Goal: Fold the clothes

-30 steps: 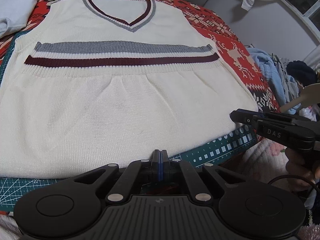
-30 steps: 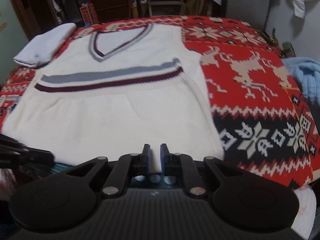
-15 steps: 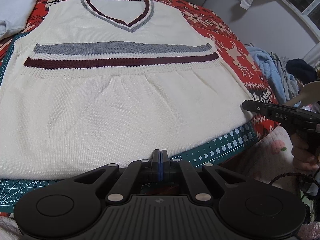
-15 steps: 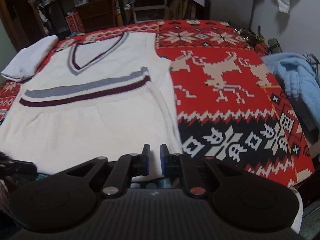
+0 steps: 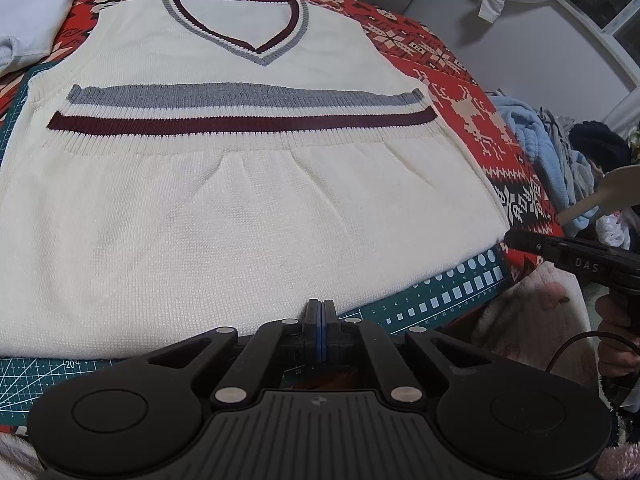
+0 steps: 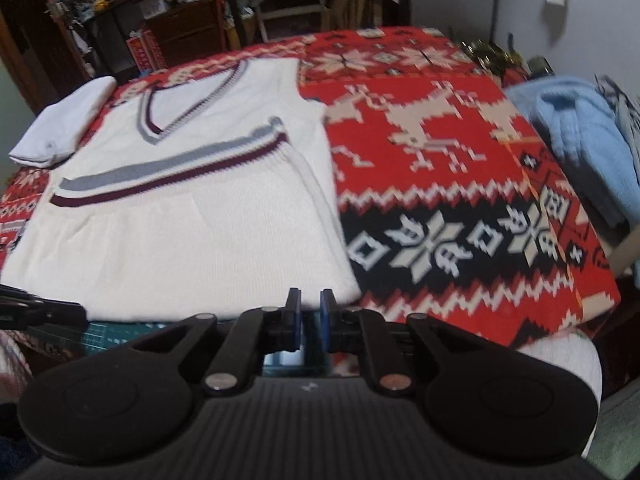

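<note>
Vest [image 5: 248, 208], cream knit, lies flat on my cutting mat [image 5: 448, 292]; my left gripper [image 5: 320, 320] sits clenched and empty at its hem, six o'clock. Right view: my right gripper [image 6: 310, 312], slightly parted, holds nothing beside the vest's corner; red blanket [image 6: 440, 184] at two o'clock.

A cream sleeveless vest [image 6: 192, 216] with grey and maroon stripes lies flat on the left of a red patterned blanket [image 6: 440, 184]. The right gripper [image 6: 310, 314] hovers at its near right corner, jaws slightly apart and holding nothing. A folded white garment [image 6: 60, 124] lies far left; a light blue garment [image 6: 580, 136] lies far right.
</note>
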{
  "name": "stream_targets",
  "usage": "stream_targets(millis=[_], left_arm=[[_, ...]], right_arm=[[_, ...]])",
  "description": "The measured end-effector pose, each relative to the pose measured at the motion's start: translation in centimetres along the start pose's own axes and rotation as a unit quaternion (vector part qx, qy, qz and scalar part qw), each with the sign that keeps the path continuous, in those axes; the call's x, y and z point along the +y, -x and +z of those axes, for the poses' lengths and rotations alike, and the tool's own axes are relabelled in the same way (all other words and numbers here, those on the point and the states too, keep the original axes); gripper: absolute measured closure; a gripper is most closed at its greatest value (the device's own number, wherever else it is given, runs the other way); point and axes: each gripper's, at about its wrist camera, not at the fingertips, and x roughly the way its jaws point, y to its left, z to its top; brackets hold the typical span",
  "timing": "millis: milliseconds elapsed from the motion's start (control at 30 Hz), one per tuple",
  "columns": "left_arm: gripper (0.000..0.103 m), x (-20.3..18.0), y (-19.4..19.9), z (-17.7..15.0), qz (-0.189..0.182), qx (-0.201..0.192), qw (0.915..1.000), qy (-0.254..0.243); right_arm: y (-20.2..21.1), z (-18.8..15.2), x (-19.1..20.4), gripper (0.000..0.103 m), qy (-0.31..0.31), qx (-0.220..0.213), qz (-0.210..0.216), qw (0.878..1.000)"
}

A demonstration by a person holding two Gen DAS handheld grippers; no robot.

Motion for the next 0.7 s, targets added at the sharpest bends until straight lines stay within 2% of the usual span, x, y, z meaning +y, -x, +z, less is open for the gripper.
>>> stream_targets(millis=[233,333,500,600,700], left_arm=[[0.100,-0.2,0.0,-0.1,0.002,-0.002,1.0000,-0.005],[0.100,0.0,0.0,-0.1,0.000,-0.003,1.0000,-0.004],[0.100,0.1,0.0,-0.1,-0.003,-0.003,1.0000,-0.001],[0.100,0.1,0.1,-0.1,-0.003,-0.003,1.0000,-0.003],[0.100,0.0,0.0,-0.1,-0.003,-0.003,1.0000,-0.004]], right_arm=[[-2.6,-0.3,3.3,0.093,0.043,0.014,0.005,0.999],[-2.2,-1.0,3.2,0.092,0.047,0.014,0.009,0.999],[-1.2,-0.2,4.0,0.093,0.058,0.009,0.016,0.998],[-1.6,0.5,5.5,0.093,0.067,0.002,0.025,0.997],[-2.7,-0.3,6.4,0.096,0.085,0.014,0.016,0.996]])
